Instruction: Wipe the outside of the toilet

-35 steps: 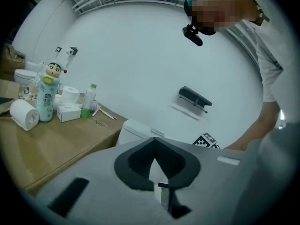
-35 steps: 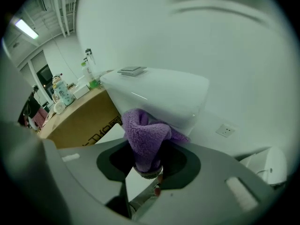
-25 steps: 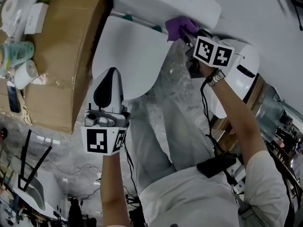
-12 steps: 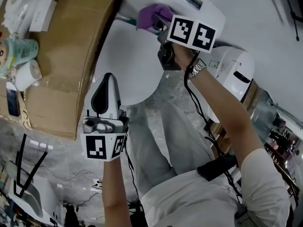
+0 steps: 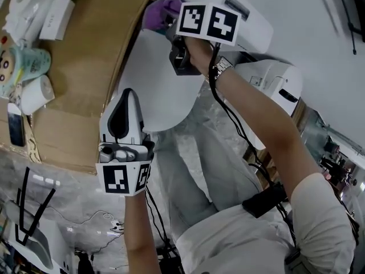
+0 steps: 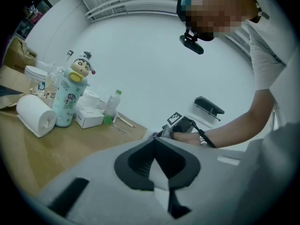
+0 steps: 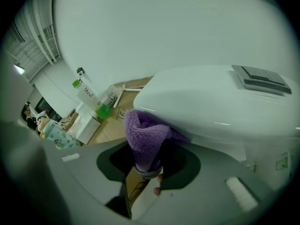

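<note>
Right gripper (image 7: 146,175) pinches cloth (image 7: 144,137), touching tank (image 7: 211,102) lower edge just beyond; left gripper (image 6: 157,161) pressed together, empty, well apart.

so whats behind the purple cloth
The right gripper holds the purple cloth against the lower edge of the white toilet tank. The patch of tank behind it is covered and can't be seen.

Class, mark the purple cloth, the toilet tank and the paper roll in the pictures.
purple cloth (image 7: 146,137): right gripper view, its fluffy middle.
toilet tank (image 7: 201,102): right gripper view, its white top surface.
paper roll (image 6: 32,110): left gripper view, its curved side.
</note>
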